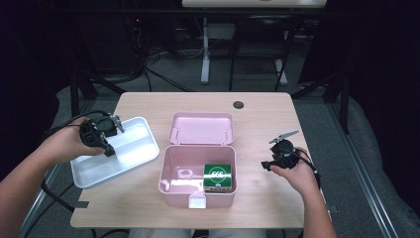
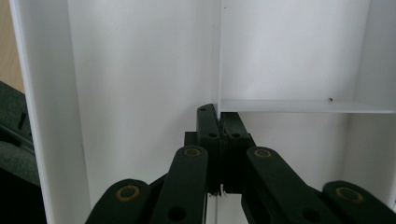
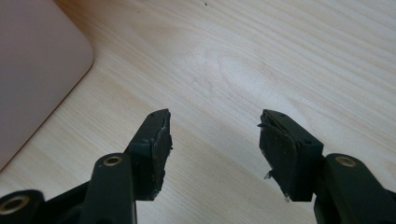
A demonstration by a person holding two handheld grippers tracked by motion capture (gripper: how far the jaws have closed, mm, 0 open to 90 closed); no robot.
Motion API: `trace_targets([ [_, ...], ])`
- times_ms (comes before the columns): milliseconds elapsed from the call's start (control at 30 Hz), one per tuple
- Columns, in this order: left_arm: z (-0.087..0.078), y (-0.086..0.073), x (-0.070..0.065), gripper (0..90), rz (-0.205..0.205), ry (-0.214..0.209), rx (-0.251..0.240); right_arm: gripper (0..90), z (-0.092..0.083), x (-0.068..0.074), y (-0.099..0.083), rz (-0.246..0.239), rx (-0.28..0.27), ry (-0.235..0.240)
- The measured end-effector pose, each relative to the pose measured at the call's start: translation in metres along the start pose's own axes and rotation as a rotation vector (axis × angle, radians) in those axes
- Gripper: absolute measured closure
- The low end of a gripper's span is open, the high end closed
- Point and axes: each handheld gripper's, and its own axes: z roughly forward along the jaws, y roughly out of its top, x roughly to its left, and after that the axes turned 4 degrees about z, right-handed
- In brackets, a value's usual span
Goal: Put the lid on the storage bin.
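Observation:
My left gripper (image 1: 109, 150) points down into a white tray (image 1: 132, 148) at the table's left. In the left gripper view its jaws (image 2: 218, 116) stand closed on a thin upright white partition of the tray (image 2: 140, 70). The tray's left corner hangs past the table's edge. To the right of an open pink box (image 1: 171, 168), my right gripper (image 1: 265, 166) hovers low over the bare wood. Its jaws (image 3: 215, 135) are apart and hold nothing. A green-and-white carton (image 1: 218, 177) lies inside the box at its right.
The pink box's lid (image 1: 200, 128) lies flat, hinged back behind it, and a white latch (image 1: 197, 201) sits at its front. Its rounded corner (image 3: 37, 70) is left of the right jaws. A dark grommet (image 1: 238, 104) marks the table's far side.

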Motion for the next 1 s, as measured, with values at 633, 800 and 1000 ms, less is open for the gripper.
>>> trace_targets([
  [633, 0.009, 0.105, -0.041, 89.1, 0.265, -0.026, -0.024, 42.9, 0.004, -0.002, -0.001, 0.003, 0.003, 0.001],
  [800, 0.012, 0.134, -0.057, 89.1, 0.33, -0.044, -0.039, 42.8, 0.005, -0.001, -0.001, -0.001, 0.012, -0.001],
  [1000, 0.017, 0.158, -0.073, 89.1, 0.384, -0.051, -0.065, 42.7, 0.006, -0.002, -0.001, -0.001, 0.012, 0.0],
])
